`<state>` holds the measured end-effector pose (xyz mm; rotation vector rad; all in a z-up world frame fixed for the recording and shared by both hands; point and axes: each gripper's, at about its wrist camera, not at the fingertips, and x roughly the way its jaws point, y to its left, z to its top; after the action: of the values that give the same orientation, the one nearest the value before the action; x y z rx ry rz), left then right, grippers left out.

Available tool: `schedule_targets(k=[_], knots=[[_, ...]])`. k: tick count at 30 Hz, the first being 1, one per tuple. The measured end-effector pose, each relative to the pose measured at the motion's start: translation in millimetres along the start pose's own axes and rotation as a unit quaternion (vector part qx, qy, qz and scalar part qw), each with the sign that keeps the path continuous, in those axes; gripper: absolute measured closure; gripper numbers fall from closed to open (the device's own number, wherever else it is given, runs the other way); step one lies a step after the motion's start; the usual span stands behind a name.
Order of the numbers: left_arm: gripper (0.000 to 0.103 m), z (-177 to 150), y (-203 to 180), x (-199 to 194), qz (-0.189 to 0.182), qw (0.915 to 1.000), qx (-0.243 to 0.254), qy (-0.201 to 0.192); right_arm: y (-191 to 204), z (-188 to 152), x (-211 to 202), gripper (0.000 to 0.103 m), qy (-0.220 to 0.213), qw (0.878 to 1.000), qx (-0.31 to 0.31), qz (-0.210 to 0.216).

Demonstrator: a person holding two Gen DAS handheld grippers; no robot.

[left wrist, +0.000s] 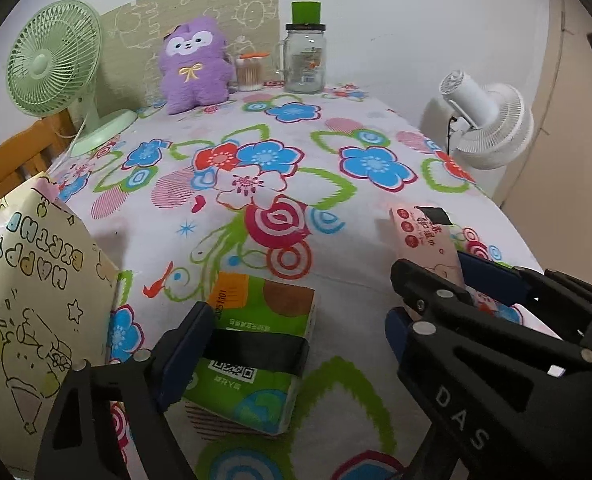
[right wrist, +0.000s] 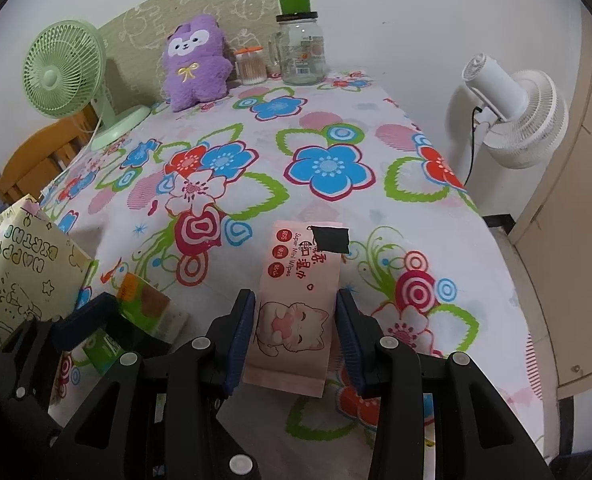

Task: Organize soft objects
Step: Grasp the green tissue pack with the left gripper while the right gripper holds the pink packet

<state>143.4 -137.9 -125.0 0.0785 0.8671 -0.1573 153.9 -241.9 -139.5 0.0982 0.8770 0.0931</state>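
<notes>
A green tissue pack [left wrist: 256,360] with a black tape band lies on the flowered tablecloth [left wrist: 280,136] between the jaws of my left gripper [left wrist: 290,340]. Its left pad [left wrist: 184,344] is at the pack's edge, while the right pad [left wrist: 396,336] stands clear of it, so this gripper is open. My right gripper [right wrist: 296,336] is shut on a pink wet-wipes pack [right wrist: 300,280] with a cat picture, held by its near half just above the cloth. A purple plush toy [left wrist: 194,64] sits upright at the far end of the table.
A pale "Happy Birthday" paper bag [left wrist: 36,300] stands at the near left beside the tissue pack. A green desk fan [left wrist: 56,60], a cotton-swab box [left wrist: 250,72] and a glass jar [left wrist: 305,56] line the back. A white fan [left wrist: 492,120] stands off the right edge.
</notes>
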Motion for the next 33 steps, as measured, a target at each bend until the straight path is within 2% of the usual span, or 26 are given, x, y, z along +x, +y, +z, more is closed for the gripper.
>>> schedule_targets(k=[5, 8, 15, 20, 23, 25, 33], knots=[[0.015, -1, 0, -7, 0.001, 1.0000, 0.003, -0.005, -1, -1, -5, 0.059, -0.005, 1.000, 0.000, 0.000], [0.015, -1, 1, -6, 0.014, 0.9998, 0.008, -0.008, 1, -1, -5, 0.059, -0.005, 1.000, -0.001, 0.000], [0.015, -2, 12, 7, 0.011, 0.9998, -0.002, 0.015, 6, -1, 0, 0.059, 0.001, 1.000, -0.005, 0.001], [0.022, -4, 12, 12, -0.001, 0.9997, -0.002, 0.024, 9, -1, 5, 0.059, 0.007, 1.000, -0.007, -0.002], [0.032, -3, 12, 11, -0.005, 0.9998, -0.002, 0.020, 10, -2, 8, 0.059, 0.012, 1.000, -0.007, -0.005], [0.042, -4, 11, 9, -0.013, 0.9998, 0.003, 0.018, 11, -3, 9, 0.059, 0.013, 1.000, -0.006, -0.005], [0.048, -7, 10, 4, -0.021, 0.9996, 0.011, 0.018, 13, -7, 4, 0.059, 0.014, 1.000, -0.003, -0.009]])
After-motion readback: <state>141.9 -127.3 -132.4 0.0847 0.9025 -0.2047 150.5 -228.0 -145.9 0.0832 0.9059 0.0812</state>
